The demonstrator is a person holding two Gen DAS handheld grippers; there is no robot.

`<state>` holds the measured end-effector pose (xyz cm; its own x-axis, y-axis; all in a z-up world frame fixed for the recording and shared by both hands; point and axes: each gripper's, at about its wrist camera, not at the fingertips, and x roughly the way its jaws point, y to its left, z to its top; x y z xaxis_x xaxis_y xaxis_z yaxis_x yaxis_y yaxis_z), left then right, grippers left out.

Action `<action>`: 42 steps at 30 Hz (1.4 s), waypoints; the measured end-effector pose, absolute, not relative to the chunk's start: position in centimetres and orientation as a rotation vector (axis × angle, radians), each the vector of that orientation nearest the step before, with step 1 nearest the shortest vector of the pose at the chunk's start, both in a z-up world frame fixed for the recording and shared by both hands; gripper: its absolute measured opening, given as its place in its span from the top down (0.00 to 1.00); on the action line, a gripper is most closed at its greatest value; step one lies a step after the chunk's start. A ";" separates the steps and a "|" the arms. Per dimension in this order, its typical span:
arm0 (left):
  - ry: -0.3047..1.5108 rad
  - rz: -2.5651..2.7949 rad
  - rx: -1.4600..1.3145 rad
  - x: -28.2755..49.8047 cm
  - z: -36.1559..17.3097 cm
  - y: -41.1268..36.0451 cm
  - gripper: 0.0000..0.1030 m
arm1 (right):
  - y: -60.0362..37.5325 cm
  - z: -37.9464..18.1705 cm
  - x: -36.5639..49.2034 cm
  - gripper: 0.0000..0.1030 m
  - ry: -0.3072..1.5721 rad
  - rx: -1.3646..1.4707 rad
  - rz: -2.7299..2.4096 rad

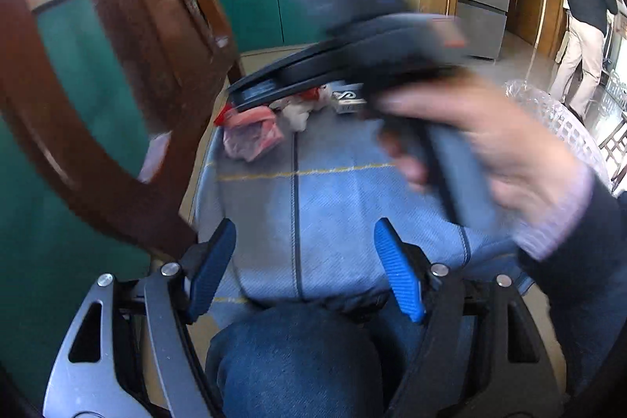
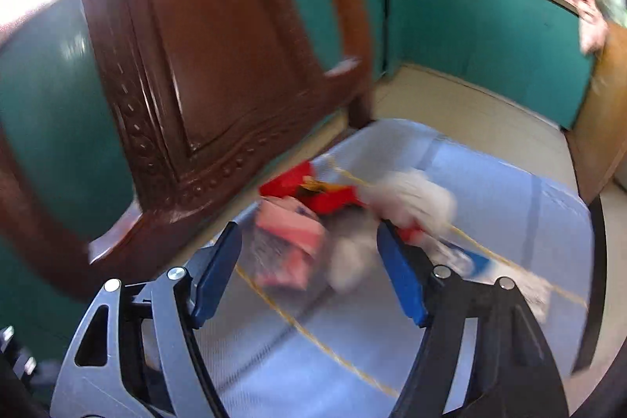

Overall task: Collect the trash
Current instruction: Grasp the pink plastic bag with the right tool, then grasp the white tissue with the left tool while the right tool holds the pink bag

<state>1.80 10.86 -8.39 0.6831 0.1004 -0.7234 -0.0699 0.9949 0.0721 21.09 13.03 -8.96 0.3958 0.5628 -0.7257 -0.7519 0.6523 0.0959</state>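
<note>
The trash lies in a small heap on a blue-grey cushion (image 1: 337, 206) with thin yellow lines, close to the cushion's far left corner and just beside the dark brown carved wooden chair back (image 2: 203, 65). In the right wrist view the heap reads as a pink packet (image 2: 292, 241) nearest the camera, a red wrapper (image 2: 309, 189) behind it toward the far edge, and a crumpled white tissue (image 2: 411, 198) to the right of both; all are smeared by motion blur, so whether they touch or overlap cannot be told. A blue-and-white scrap (image 2: 474, 259) lies a little further right on the cushion.

The right tongs (image 2: 309, 269) are spread wide, released, and grasp nothing. Their blue pads (image 2: 215, 269) frame the pink packet and the lower part of the tissue from above; contact cannot be judged.

The left tongs (image 1: 305, 269) are likewise released, wide apart and empty, hanging over the near edge of the cushion, well apart from the trash. In this view the pink packet (image 1: 252, 138) sits at the far end, with tissue and a bit of red behind it, partly hidden by the blurred body of the right tool, which the right hand (image 1: 509, 159) grips by its handle. A knee in blue jeans (image 1: 294, 359) fills the bottom of the frame.

A clear-lined white basket (image 1: 568, 128) stands off the cushion's right side. Green cabinets (image 2: 490, 38) line the far wall.
</note>
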 end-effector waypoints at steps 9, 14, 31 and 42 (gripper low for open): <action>0.800 0.069 0.004 1.1 -8.3 12.3 0.28 | 16.0 -13.1 21.9 0.64 0.936 -0.315 0.867; 0.793 0.055 -0.008 1.5 -8.5 12.4 0.28 | 13.0 -12.1 20.7 0.70 0.947 -0.288 0.865; 0.804 0.006 -0.038 13.0 -7.6 11.9 0.34 | -6.8 -10.8 17.3 0.69 0.976 -0.173 0.565; 0.972 0.148 0.030 30.1 -12.2 11.9 0.19 | -6.7 -12.1 16.6 0.43 0.956 -0.171 0.560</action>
<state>30.15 11.89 -12.19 0.5545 0.1382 -0.8206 -0.1115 0.9896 0.0914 16.56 -6.65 -12.05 0.4475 0.3764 -0.8112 -0.5238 0.8456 0.1034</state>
